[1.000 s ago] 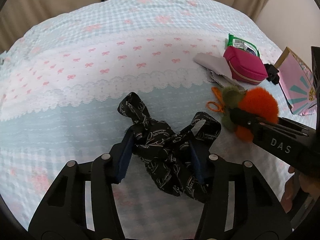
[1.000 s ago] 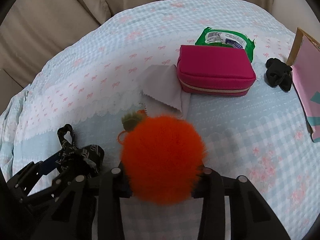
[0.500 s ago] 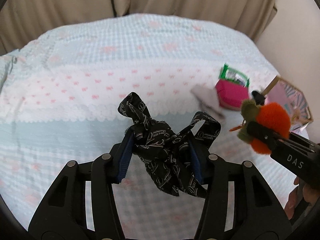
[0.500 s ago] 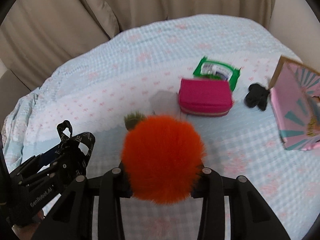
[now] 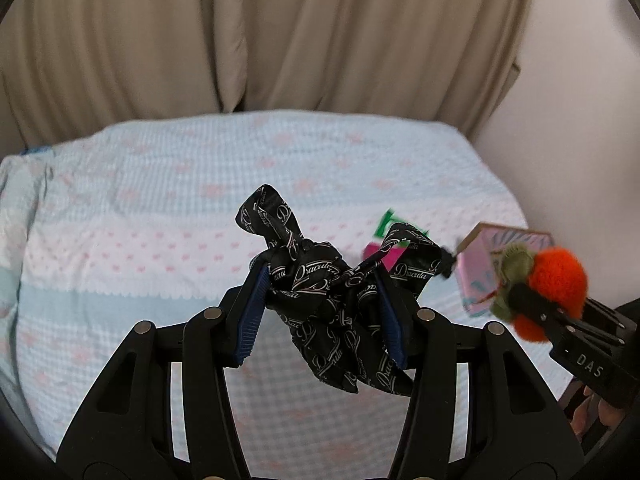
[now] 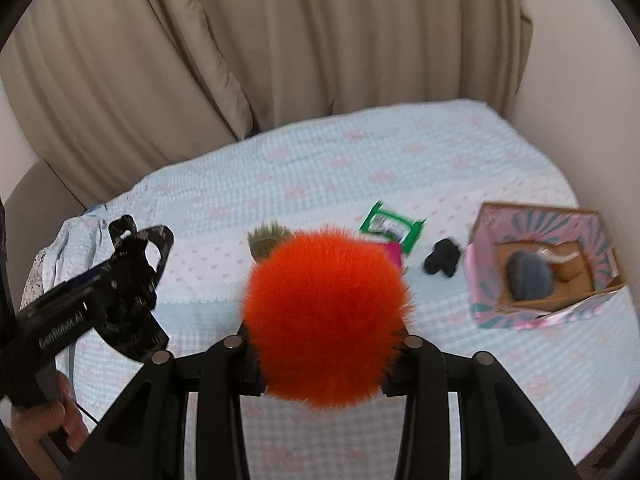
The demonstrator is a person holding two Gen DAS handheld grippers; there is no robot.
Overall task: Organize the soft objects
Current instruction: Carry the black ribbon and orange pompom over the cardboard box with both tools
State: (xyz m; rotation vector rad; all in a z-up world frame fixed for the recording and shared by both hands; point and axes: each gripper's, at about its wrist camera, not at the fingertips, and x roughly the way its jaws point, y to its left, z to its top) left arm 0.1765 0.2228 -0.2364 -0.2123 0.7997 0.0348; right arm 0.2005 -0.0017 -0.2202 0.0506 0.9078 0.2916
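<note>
Left wrist view: the left gripper [image 5: 320,300] pinches a crumpled black satin ribbon with white script lettering [image 5: 336,292] between its blue-padded fingers [image 5: 250,312], the cloth bunched between the pads with loops sticking up and a tail hanging below, held in the air above a bed covered in a pale blue and white checked spread with pink bows [image 5: 160,240]. To the right, the right gripper [image 5: 520,300] clamps a fluffy orange pompom with an olive-green felt top [image 5: 556,276], also off the bed; behind it stands a pink patterned cardboard box [image 5: 480,264]. A pink pouch [image 5: 374,250] and a green packet [image 5: 388,222] peek out behind the ribbon. Beige curtains [image 5: 280,40] hang beyond the bed. Right wrist view: the right gripper [image 6: 324,344] is closed on the pompom [image 6: 324,316], which fills the gap between its fingers. On the left, the left gripper [image 6: 132,280] carries the ribbon [image 6: 136,248], with a person's hand [image 6: 48,420] on its handle. On the spread [image 6: 480,360] lie the green packet [image 6: 390,226], the mostly hidden pink pouch [image 6: 394,252] and a small black fabric lump [image 6: 442,262]; the box [image 6: 536,312] sits open to the right with a grey soft item [image 6: 528,276] and a brown one [image 6: 568,268] inside.
</note>
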